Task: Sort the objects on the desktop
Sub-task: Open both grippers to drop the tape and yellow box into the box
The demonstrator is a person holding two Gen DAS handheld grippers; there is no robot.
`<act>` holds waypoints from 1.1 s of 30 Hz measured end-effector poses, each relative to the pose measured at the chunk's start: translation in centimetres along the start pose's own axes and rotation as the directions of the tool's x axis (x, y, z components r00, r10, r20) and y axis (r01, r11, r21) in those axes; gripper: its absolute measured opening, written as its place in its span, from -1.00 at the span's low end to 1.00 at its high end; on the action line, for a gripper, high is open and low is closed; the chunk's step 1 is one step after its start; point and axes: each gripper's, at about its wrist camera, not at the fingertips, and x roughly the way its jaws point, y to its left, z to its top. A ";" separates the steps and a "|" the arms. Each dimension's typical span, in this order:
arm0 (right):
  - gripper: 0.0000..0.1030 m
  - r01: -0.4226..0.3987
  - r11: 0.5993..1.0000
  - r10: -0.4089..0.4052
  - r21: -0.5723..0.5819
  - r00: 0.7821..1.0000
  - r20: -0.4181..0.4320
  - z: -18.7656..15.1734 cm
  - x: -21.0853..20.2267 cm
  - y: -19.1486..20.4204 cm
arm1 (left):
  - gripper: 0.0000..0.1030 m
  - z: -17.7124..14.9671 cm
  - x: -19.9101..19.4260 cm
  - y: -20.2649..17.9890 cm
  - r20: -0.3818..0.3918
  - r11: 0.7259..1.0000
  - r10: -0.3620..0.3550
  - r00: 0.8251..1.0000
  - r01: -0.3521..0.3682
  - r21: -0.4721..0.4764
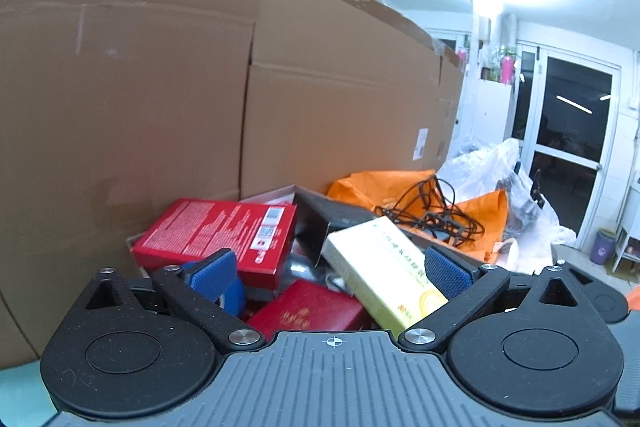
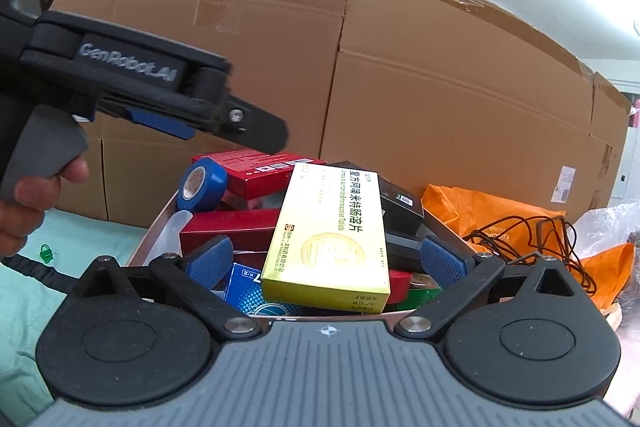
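A box full of sorted items sits in front of both grippers. A yellow medicine box (image 2: 328, 239) lies on top of the pile; it also shows in the left wrist view (image 1: 384, 271). A red box (image 1: 216, 231), a dark red box (image 1: 308, 311), a black box (image 2: 400, 203) and a blue tape roll (image 2: 202, 183) lie around it. My left gripper (image 1: 328, 267) is open and empty above the pile; it shows from the side in the right wrist view (image 2: 224, 127). My right gripper (image 2: 326, 259) is open and empty, its blue pads (image 2: 442, 263) on either side of the yellow box.
Large cardboard cartons (image 1: 160, 67) form a wall right behind the pile. An orange bag (image 2: 500, 219) with a tangled black cable (image 1: 436, 211) and clear plastic bags (image 1: 500, 167) lie to the right. A green cloth (image 2: 24, 275) covers the table at left.
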 end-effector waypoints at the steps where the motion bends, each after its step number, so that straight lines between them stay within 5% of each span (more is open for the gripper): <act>1: 0.97 0.002 1.000 -0.002 0.004 1.000 -0.004 0.0 -0.1 0.0 | 1.00 -0.4 -0.3 0.0 -0.007 1.000 0.005 1.000 -0.005 -0.007; 6: 0.99 0.000 1.000 0.001 0.019 1.000 -0.030 0.0 -1.6 0.4 | 1.00 -2.6 -2.7 0.0 -0.010 0.998 0.029 1.000 -0.029 -0.061; 13: 0.99 0.026 0.999 -0.024 0.021 0.994 -0.106 0.2 -4.3 1.0 | 1.00 -4.5 -5.9 -0.8 -0.046 0.980 0.155 0.987 -0.159 -0.119; 19: 0.99 0.054 0.998 -0.051 0.017 0.988 -0.148 0.4 -6.8 1.6 | 1.00 -5.7 -7.6 -3.1 -0.099 0.967 0.248 0.964 -0.253 -0.038; 33: 0.99 0.108 0.994 -0.100 0.029 0.975 -0.196 -0.6 -11.5 1.8 | 1.00 -7.7 -11.7 -7.7 -0.097 0.955 0.297 0.950 -0.298 0.007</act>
